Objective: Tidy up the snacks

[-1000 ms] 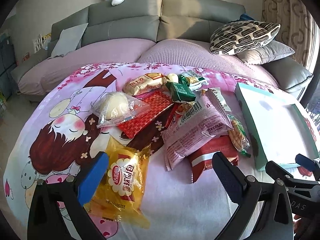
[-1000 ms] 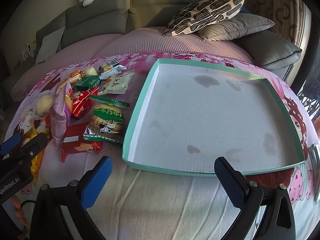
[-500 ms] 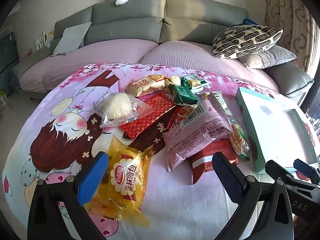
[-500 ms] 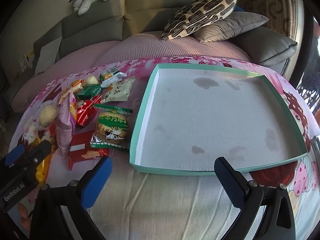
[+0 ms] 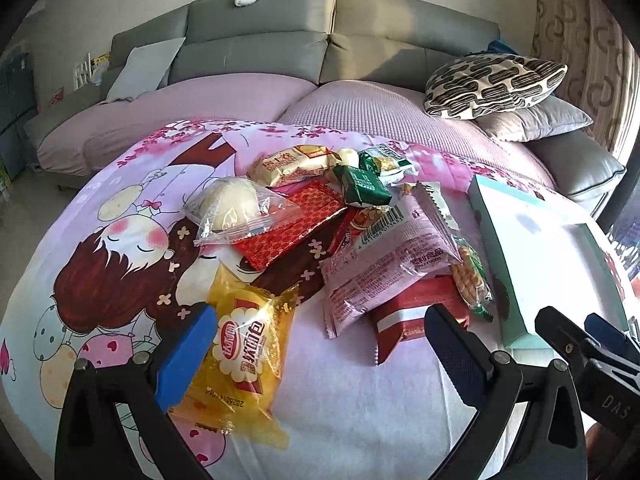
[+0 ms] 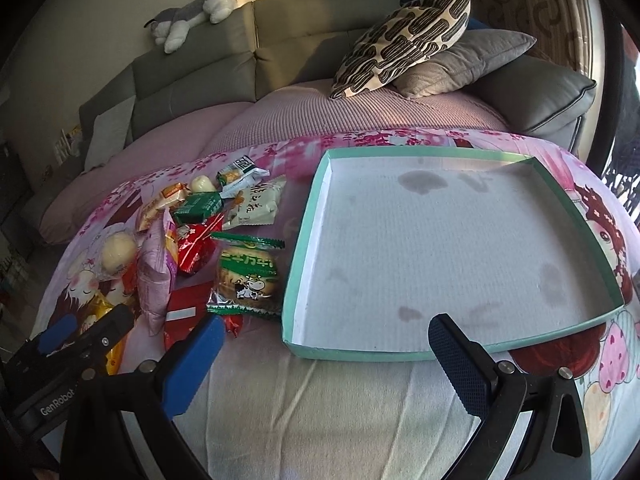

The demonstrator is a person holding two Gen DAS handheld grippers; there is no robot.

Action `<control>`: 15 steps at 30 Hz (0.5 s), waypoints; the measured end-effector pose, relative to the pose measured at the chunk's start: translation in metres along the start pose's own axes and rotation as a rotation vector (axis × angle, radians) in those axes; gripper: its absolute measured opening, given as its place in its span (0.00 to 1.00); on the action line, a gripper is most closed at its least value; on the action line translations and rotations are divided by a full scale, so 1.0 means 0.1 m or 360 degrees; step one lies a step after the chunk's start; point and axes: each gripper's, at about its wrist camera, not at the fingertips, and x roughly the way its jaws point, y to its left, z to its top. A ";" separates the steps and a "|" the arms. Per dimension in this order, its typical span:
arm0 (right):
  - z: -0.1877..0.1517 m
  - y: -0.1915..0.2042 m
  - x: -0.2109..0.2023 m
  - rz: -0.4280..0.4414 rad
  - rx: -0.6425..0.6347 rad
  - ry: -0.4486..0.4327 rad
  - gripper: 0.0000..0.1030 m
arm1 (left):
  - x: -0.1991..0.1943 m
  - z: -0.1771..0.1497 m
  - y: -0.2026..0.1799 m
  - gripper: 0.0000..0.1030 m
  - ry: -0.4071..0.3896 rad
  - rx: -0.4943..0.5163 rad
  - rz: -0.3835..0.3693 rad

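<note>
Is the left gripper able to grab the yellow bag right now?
Probably yes. The left gripper is open, and the yellow bag lies on top of the cloth right by its left finger, with nothing covering it.

Right gripper (image 6: pixel 324 354) edged leftward, perhaps slightly, green biscuit packet (image 6: pixel 248 280) nearer its left finger

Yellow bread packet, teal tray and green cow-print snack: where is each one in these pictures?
yellow bread packet (image 5: pixel 244 344), left wrist view, on its round red-and-white label.
teal tray (image 6: pixel 306 256), right wrist view, on its left wall.
green cow-print snack (image 6: pixel 248 280), right wrist view, on the wrapper's middle.
</note>
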 end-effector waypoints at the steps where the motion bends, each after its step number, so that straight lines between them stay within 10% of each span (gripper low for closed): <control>1: 0.00 -0.01 0.00 -0.0001 0.0004 -0.0002 1.00 | 0.00 0.00 0.00 1.00 -0.0003 -0.0002 0.0002; 15: 0.00 -0.04 0.01 -0.0019 0.0008 0.0023 1.00 | 0.00 -0.01 0.02 1.00 -0.0007 -0.0002 0.0026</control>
